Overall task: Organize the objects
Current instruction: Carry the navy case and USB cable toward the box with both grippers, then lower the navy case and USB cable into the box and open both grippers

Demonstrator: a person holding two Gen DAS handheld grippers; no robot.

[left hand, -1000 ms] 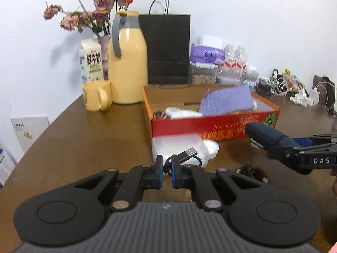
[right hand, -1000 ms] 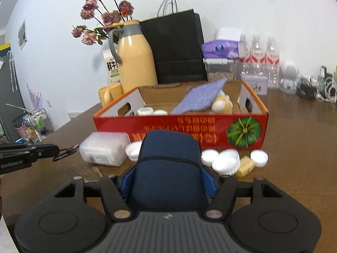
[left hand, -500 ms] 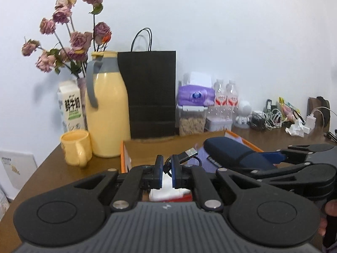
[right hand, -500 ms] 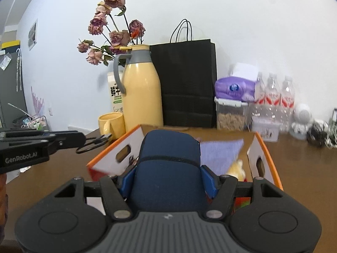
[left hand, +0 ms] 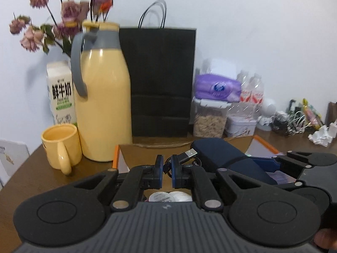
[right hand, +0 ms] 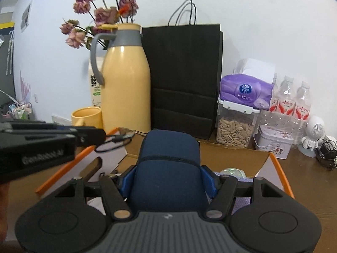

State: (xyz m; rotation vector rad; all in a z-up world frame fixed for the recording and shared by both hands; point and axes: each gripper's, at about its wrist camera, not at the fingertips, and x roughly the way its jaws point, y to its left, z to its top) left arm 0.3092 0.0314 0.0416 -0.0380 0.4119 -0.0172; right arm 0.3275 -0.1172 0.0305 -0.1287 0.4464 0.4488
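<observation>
My left gripper (left hand: 166, 168) is shut on a coiled black USB cable (left hand: 185, 155), whose silver plug sticks out past the fingers. My right gripper (right hand: 168, 181) is shut on a dark blue zip case (right hand: 168, 168); the same case (left hand: 221, 154) shows at the right of the left wrist view. Both grippers hang over the open orange-rimmed cardboard box (right hand: 280, 166). From the right wrist view the left gripper (right hand: 92, 135) enters at the left with the cable (right hand: 113, 142) dangling over the box's near corner. White round lids (left hand: 168, 197) lie in the box below the left fingers.
Behind the box stand a yellow jug (right hand: 124, 80), a yellow mug (left hand: 61, 147), a milk carton (left hand: 61, 92), a black paper bag (right hand: 183, 80), dried roses (right hand: 101, 14), a seed jar under a purple tissue pack (right hand: 244, 92), water bottles (right hand: 290, 101), a tin (right hand: 271, 143) and cables (left hand: 290, 120).
Both grippers have travelled forward and slightly up with their loads, from in front of the box to above its inside. The jug and bag now loom much closer.
</observation>
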